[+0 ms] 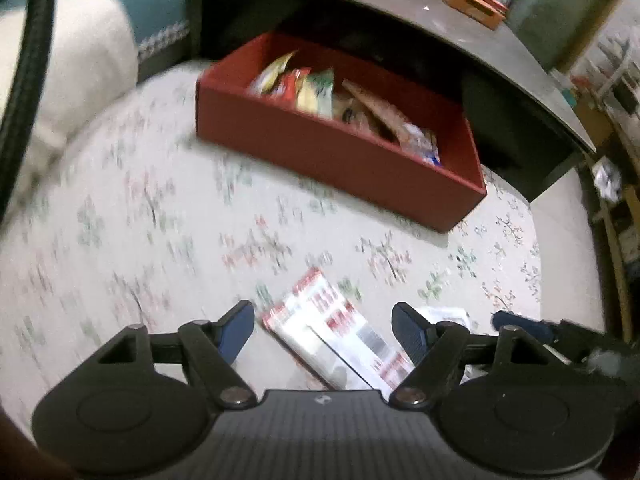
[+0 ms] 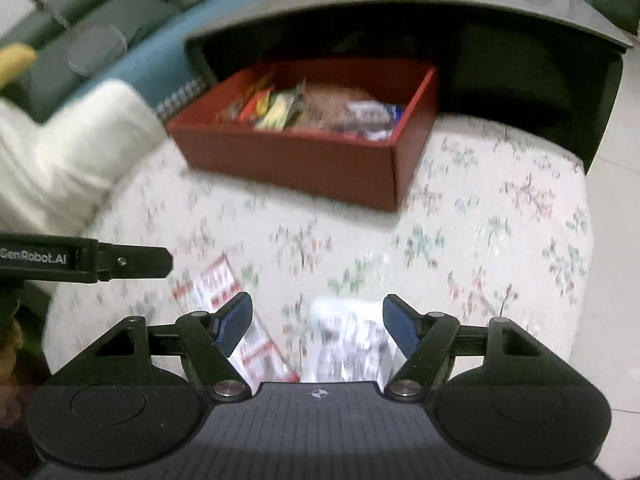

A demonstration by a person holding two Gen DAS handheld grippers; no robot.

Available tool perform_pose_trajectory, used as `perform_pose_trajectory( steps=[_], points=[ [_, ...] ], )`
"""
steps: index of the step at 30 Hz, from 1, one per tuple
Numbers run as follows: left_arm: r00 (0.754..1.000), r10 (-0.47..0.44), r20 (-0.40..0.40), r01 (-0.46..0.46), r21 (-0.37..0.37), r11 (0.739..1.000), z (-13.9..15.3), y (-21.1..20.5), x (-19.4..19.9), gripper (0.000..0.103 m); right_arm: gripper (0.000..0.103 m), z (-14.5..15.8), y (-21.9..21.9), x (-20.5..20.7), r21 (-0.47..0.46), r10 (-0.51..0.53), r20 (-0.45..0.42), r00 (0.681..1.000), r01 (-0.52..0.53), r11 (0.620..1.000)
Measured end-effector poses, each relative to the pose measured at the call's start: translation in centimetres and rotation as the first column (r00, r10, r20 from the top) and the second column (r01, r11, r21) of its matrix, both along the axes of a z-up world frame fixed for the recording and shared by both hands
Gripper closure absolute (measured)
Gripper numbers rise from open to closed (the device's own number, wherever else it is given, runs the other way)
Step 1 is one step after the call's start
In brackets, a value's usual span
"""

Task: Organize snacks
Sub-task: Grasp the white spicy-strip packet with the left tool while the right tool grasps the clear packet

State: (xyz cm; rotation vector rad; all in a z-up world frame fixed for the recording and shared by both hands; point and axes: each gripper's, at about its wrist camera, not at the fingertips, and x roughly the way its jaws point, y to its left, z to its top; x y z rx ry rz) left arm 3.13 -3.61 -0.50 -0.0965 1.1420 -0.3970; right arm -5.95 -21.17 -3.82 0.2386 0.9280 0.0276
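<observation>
Red-and-white snack packet (image 1: 340, 336) is lying just ahead of the left gripper (image 1: 323, 330), long axis slanting between its parted, empty jaws. Right gripper (image 2: 316, 328), also gaping empty, is hovering over a crinkled white packet (image 2: 348, 340).

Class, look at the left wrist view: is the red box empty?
No. The red box holds several snack packets piled inside it, showing above its front wall.

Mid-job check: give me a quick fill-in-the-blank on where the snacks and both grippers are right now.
1. The box holding most snacks is ___ in colour.
2. The red-and-white packet lies on the ___ cloth, not in the box.
3. The left gripper has its jaws ___ over that packet.
4. The right gripper hovers over a ___ packet.

Missing words: red; floral; open; white
</observation>
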Motion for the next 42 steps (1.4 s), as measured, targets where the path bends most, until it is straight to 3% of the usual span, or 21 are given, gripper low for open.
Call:
perform_pose_trajectory(
  steps=[6,14,20,23,30,32,36,38,40,42],
  points=[
    [0.994,0.093,-0.052,-0.091,0.027,0.995,-2.7,-1.6,-1.6,0.034,0.026,-2.7,1.6,-0.3,-0.059,0.051,-0.076,0.996,-0.056,0.997],
    [0.986,0.152,-0.065,-0.149,0.058,0.987,-4.4,-4.2,-1.7,0.034,0.026,-3.9,2.0,-1.1,-0.151,0.101,-0.083,0.991,-0.112,0.982],
    [0.977,0.21,-0.024,-0.207,0.105,0.973,-5.1,-5.6,-2.2,0.028,0.038,-3.4,0.6,-1.5,-0.113,0.115,-0.076,0.99,-0.123,0.986],
    [0.98,0.2,-0.001,-0.198,0.146,0.969,-5.4,-6.2,-2.9,0.027,0.042,-3.2,0.1,-1.8,-0.098,0.123,-0.077,0.989,-0.13,0.987],
    [0.971,0.24,0.02,-0.239,0.2,0.95,-5.2,-6.1,-2.9,0.043,0.043,-3.1,-0.1,-1.7,-0.085,0.149,-0.082,0.985,-0.156,0.984],
    [0.973,0.225,0.045,-0.229,0.222,0.948,-5.4,-6.7,-3.1,0.042,0.042,-3.1,-0.2,-1.5,-0.084,0.146,-0.083,0.986,-0.153,0.985],
    [0.966,0.251,0.069,-0.26,0.239,0.936,-5.6,-7.5,-3.0,0.038,0.031,-3.3,-0.2,-1.0,-0.106,0.138,-0.096,0.986,-0.148,0.983],
    [0.964,0.253,0.082,-0.266,0.244,0.933,-5.7,-7.9,-2.7,0.036,0.031,-3.3,-0.1,-1.0,-0.108,0.142,-0.094,0.985,-0.152,0.982],
    [0.971,0.208,0.118,-0.234,0.284,0.93,-6.1,-8.4,-2.9,0.035,0.038,-3.4,-0.2,-1.0,-0.127,0.143,-0.086,0.986,-0.153,0.98],
    [0.976,0.179,0.123,-0.207,0.276,0.939,-6.0,-8.2,-3.3,0.04,0.039,-3.3,-0.5,-0.9,-0.122,0.144,-0.084,0.986,-0.154,0.981]
  ],
)
